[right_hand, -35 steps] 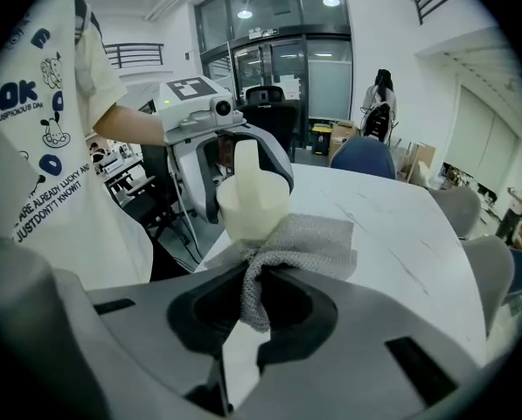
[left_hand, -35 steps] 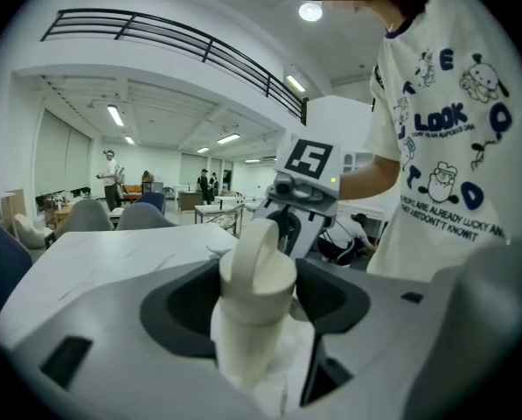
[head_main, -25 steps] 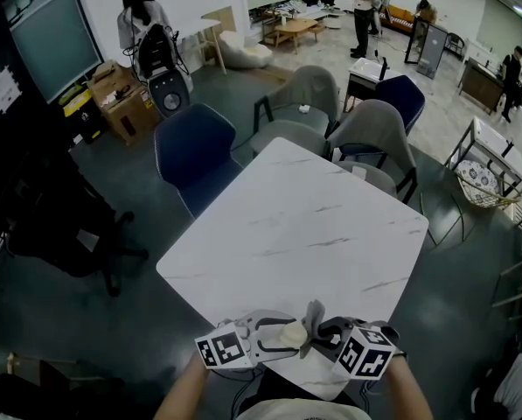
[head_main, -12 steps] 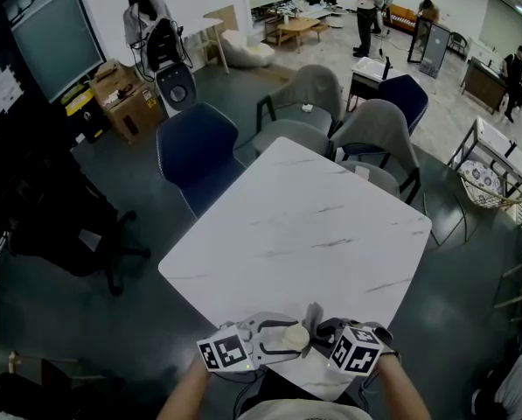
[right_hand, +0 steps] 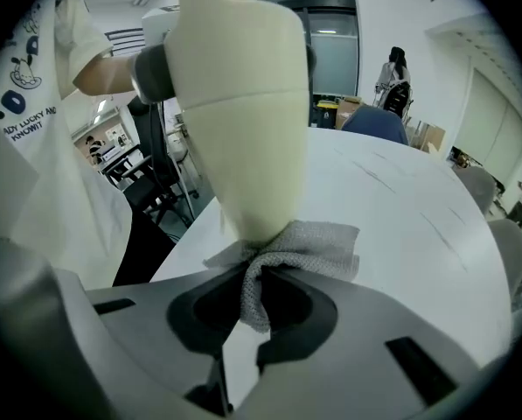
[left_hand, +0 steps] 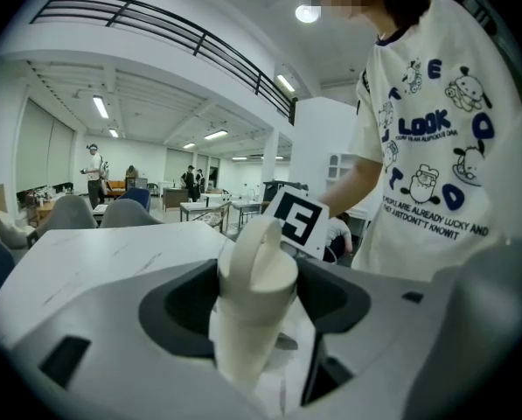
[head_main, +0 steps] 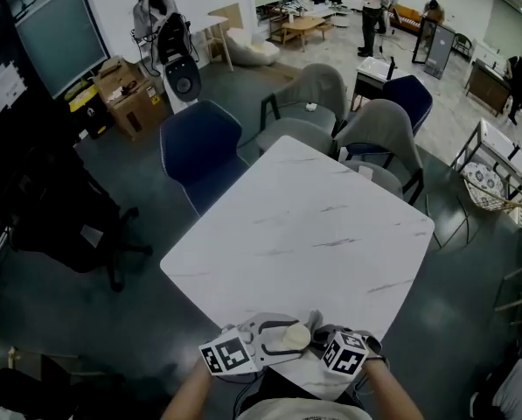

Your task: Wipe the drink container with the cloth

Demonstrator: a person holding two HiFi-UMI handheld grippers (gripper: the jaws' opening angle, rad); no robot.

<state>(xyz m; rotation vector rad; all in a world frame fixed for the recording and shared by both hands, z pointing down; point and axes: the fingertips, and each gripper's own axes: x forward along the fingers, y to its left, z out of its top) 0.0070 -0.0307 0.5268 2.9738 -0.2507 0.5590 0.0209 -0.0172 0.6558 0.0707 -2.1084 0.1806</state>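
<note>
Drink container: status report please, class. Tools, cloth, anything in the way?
Left tool shut on cream drink container, above white table's near edge. Right tool shut on grey cloth, cloth pressed to container's lower end. No obstruction seen.

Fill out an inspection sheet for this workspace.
Surface: white marble-look table.
Job's things: cream drink container held at the table's near corner; grey cloth pressed against its narrow end.
Clutter: nothing seen.
Tongs: left tongs shut on the drink container; right tongs shut on the cloth.
Cables: nothing seen.
Surroundings: chairs round the table, cardboard boxes at the far left, people far off.
</note>
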